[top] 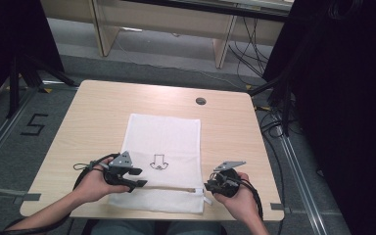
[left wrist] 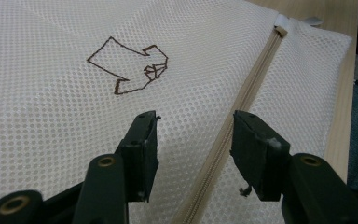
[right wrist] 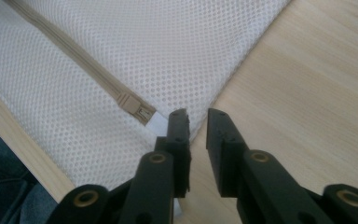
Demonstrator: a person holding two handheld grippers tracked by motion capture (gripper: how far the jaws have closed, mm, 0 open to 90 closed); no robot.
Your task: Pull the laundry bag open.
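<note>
High view: a white mesh zip bag (top: 164, 161) lies flat on the pale wooden worktop (top: 93, 122), its zip apparently closed; left tongs (left wrist: 193, 135) and right tongs (right wrist: 196, 123) both gape, gripping nothing.

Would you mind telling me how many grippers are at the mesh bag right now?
2: the left gripper at the near-left part of the white mesh bag, open over its zipper; the right gripper at the bag's near-right corner, slightly open.
</note>
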